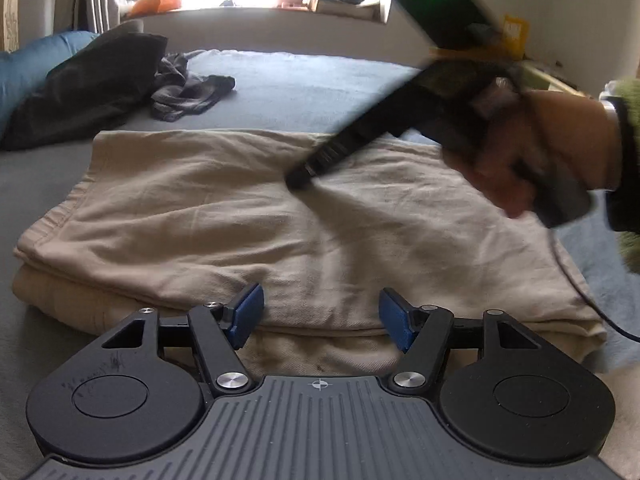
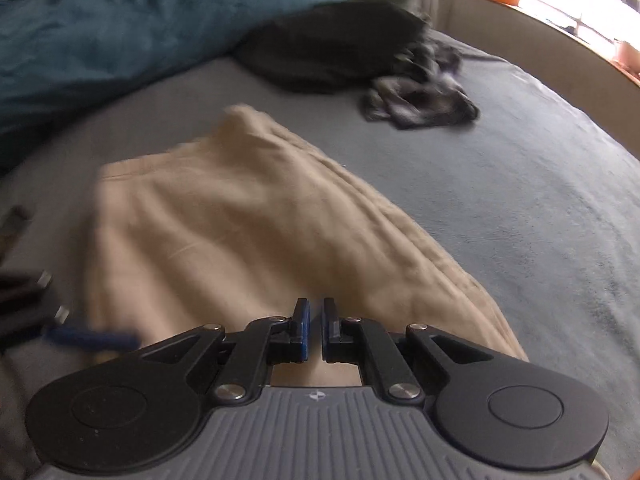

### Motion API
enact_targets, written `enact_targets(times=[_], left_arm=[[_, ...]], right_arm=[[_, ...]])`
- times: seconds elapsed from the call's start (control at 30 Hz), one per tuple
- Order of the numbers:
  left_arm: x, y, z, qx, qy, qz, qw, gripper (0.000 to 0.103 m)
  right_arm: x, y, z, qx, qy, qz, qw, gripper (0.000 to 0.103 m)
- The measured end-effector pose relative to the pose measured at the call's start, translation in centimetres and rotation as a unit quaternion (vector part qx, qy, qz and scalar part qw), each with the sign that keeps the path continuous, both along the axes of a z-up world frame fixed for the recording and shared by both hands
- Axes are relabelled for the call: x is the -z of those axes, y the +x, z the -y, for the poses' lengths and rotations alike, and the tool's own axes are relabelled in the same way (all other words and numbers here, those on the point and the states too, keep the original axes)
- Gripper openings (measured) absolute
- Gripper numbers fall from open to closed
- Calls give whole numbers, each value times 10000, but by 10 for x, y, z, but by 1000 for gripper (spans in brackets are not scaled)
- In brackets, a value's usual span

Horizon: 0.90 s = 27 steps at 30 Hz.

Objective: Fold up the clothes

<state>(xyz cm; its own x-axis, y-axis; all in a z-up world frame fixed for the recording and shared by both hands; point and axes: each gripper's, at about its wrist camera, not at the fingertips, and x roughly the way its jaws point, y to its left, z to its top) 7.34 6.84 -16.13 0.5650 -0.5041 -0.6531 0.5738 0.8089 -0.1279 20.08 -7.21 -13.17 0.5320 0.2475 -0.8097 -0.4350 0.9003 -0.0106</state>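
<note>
A beige garment (image 1: 280, 224) lies folded in layers on the grey bed (image 1: 304, 84). My left gripper (image 1: 322, 316) is open at the garment's near edge, its blue pads apart, nothing between them. One of its blue pads (image 2: 92, 338) shows blurred at the left of the right wrist view. My right gripper (image 2: 317, 328) is shut with nothing in it and hovers over the beige garment (image 2: 240, 232). In the left wrist view a hand (image 1: 532, 152) holds the right gripper (image 1: 300, 178), with its tip over the middle of the cloth.
A black bundle (image 1: 88, 88) and a crumpled grey garment (image 1: 188, 92) lie at the bed's far left, beside a blue duvet (image 2: 120, 28). A window sill (image 1: 256, 12) with several items runs behind. A black cable (image 1: 592, 300) hangs by the garment's right edge.
</note>
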Motion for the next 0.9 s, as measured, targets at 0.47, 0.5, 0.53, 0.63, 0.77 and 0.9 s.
enact_targets(times=[0.47,0.5,0.53,0.63,0.77,0.9], left_arm=[[10,-8,-10,81,-178,-33,9998,66],[10,-8,-10,89,-189,-31,9998,66],[10,-8,-11,97,-201,-28,9997,66],[11,-7,-13,116,-277,-69,9995,66],[13,-5,-17,128,-393,-125,9991,66],[15,-6,-17,169,-415,-97,9989,67]], right_arm=[[-7,32,-36,-98,181,-86,9998,9],[0,40,-36,95,207,-52,9997,9],[2,46,-32,316,356,-33,9989,9],[-7,52,-27,611,557,80,9965,9],[-20,39,-36,31,541,-81,9985,10],[-7,38,-55,-448,335,-281,9980,13]])
